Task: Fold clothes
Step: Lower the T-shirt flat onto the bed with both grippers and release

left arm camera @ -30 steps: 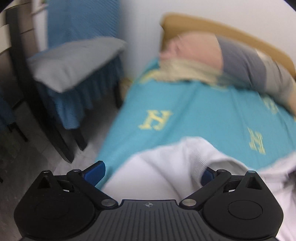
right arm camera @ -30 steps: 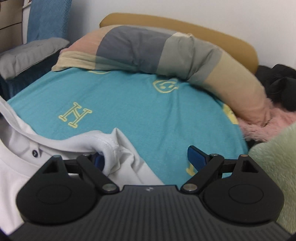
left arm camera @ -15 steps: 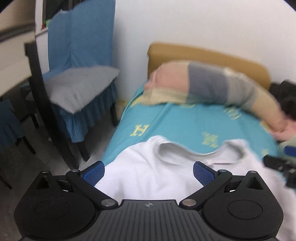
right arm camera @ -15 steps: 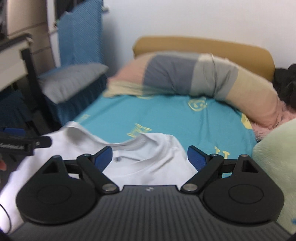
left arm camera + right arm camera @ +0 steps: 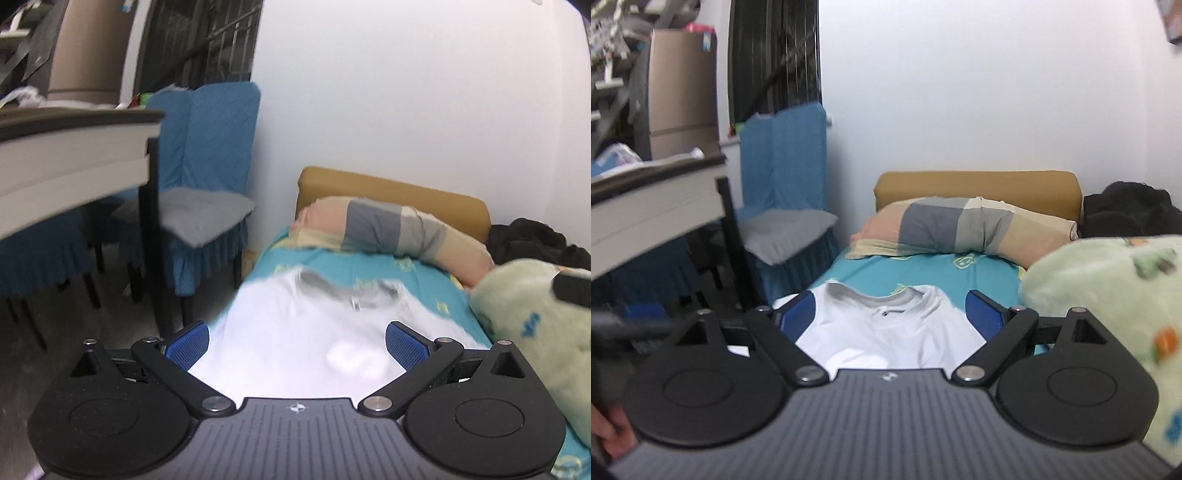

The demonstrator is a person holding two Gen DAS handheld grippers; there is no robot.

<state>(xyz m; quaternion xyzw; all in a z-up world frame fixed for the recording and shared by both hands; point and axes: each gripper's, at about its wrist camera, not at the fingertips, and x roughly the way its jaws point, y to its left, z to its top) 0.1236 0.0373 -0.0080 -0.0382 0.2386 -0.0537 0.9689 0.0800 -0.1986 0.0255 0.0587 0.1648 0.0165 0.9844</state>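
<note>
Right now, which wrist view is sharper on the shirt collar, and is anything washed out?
Left wrist view: the white shirt is motion-smeared at the collar and blown out near the open left gripper. Right wrist view: collar crisp between the open right gripper fingers; the green blanket and desk edge blur.

right claw: spread wide, holding nothing | white T-shirt: flat on teal bedsheet, collar toward pillow

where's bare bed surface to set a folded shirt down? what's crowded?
Free: the teal sheet strip between the white shirt collar and the striped pillow. Crowded: the right edge under the green fleece blanket, the far right corner with dark clothes, and the near end, covered by the shirt.
</note>
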